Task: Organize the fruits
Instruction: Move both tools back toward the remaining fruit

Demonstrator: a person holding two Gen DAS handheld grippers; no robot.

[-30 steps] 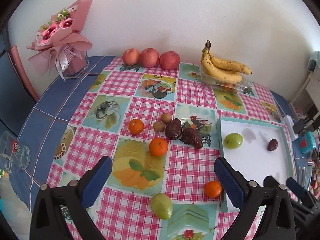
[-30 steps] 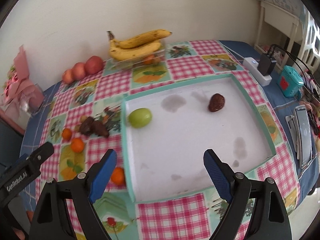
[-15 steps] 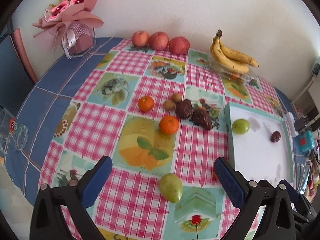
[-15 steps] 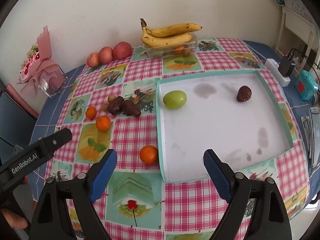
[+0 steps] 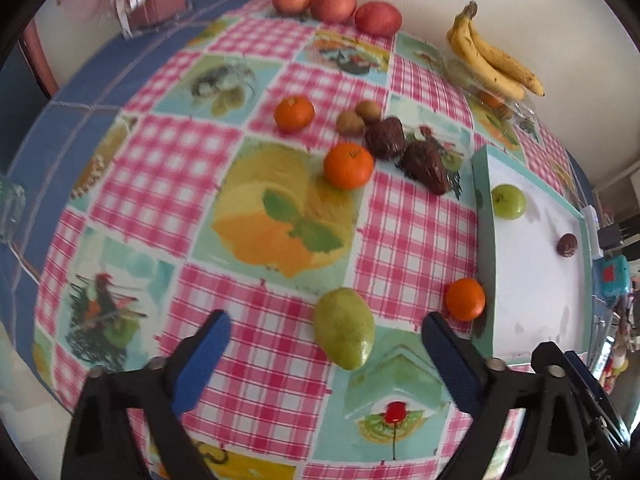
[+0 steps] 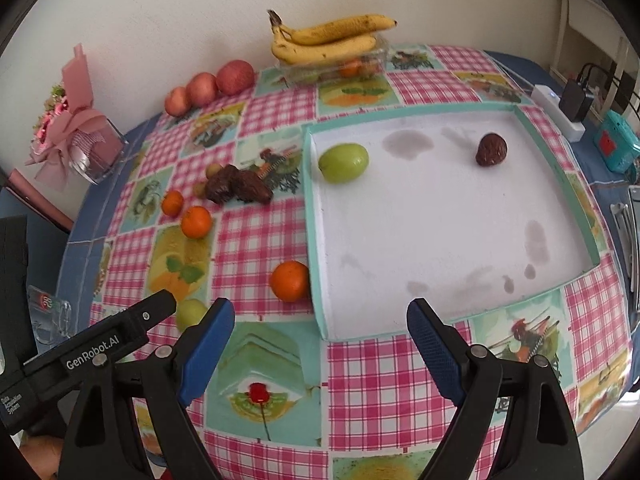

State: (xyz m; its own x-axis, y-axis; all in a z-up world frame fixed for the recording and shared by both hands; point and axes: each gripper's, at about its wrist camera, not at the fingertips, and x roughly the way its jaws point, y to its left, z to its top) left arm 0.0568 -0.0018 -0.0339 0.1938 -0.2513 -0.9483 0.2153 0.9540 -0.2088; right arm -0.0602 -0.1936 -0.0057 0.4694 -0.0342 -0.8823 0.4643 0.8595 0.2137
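On the checked-cloth desk point(image 5: 416, 240), 3 small oranges, 2 dark scaly fruits and an oval green fruit point(image 5: 345, 334) remain outside the shallow white tray point(image 6: 440, 240), which holds only 2 pieces. The left gripper point(image 5: 326, 356), its jaws just narrowing yet apart, straddles that green fruit without touching it; the right gripper point(image 6: 320, 332) hangs open and empty.

The left gripper point(image 5: 326, 356), jaws just closing but still wide, frames a green pear point(image 5: 344, 334) at lower centre, untouched.
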